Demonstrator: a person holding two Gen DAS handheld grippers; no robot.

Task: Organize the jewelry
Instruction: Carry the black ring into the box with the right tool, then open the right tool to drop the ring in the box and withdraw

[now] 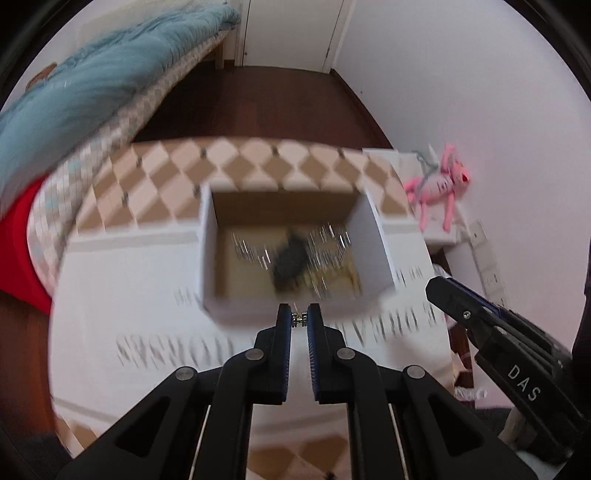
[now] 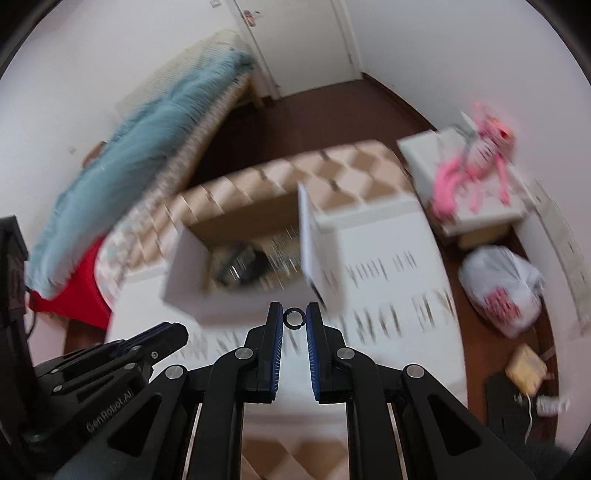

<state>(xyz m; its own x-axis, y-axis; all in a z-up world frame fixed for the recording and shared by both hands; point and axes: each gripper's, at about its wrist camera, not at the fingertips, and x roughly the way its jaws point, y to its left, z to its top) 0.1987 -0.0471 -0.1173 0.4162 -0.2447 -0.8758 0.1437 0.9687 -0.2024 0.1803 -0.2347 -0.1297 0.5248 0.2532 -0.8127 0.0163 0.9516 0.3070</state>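
both tongs [image 1: 299, 319] [image 2: 294, 318] pinch jewelry near box [image 1: 373, 236].

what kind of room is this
Most likely a bedroom: a bed with a teal blanket, a pink plush toy by the wall, and a closed door beyond the dark wood floor.

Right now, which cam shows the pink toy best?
Left wrist. The pink toy sits at the right edge there, only lightly blurred, with limbs and face readable. In the right wrist view the toy appears larger, but motion blur smears it into pink streaks on a white box.
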